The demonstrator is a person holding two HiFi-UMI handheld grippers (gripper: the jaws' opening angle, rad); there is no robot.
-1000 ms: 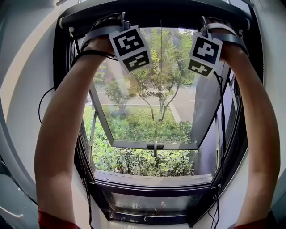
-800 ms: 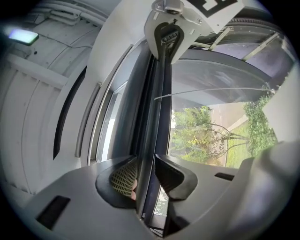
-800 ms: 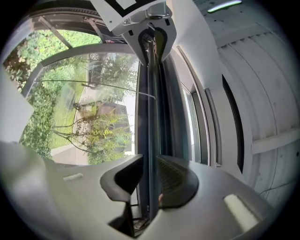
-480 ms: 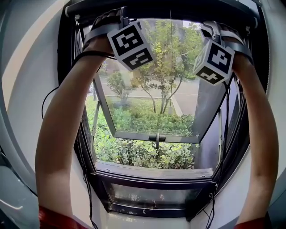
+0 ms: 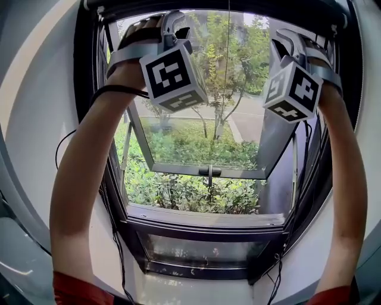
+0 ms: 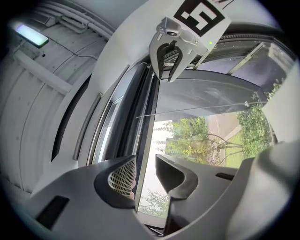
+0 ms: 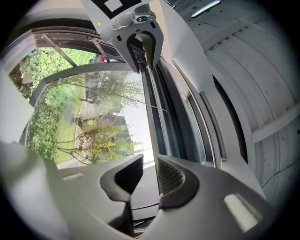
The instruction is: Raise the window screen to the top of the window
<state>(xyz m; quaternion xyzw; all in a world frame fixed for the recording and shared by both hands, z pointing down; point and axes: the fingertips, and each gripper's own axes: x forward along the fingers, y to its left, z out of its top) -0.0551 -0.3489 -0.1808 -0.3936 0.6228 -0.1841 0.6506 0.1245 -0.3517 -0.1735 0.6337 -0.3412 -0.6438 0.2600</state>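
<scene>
One window (image 5: 202, 229), dark-framed, with one glass sash (image 5: 196, 143) tilted outward. One window screen (image 5: 250, 7), drawn up as a dark bar along the window's top edge. Two grippers raised just below it: left gripper (image 6: 144, 164) and right gripper (image 7: 150, 164), jaws just opened, spread apart, pinching nothing.

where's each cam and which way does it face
Head view: on the person's head, facing the window frame; both forearms, left gripper, right gripper show.
Left gripper view: on the left gripper, looking up along its jaws, apart, just opened wider, a thin frame edge seen through the gap.
Right gripper view: on the right gripper, jaws apart, just opened, same edge.
Shared: each gripper view catches the other gripper.
</scene>
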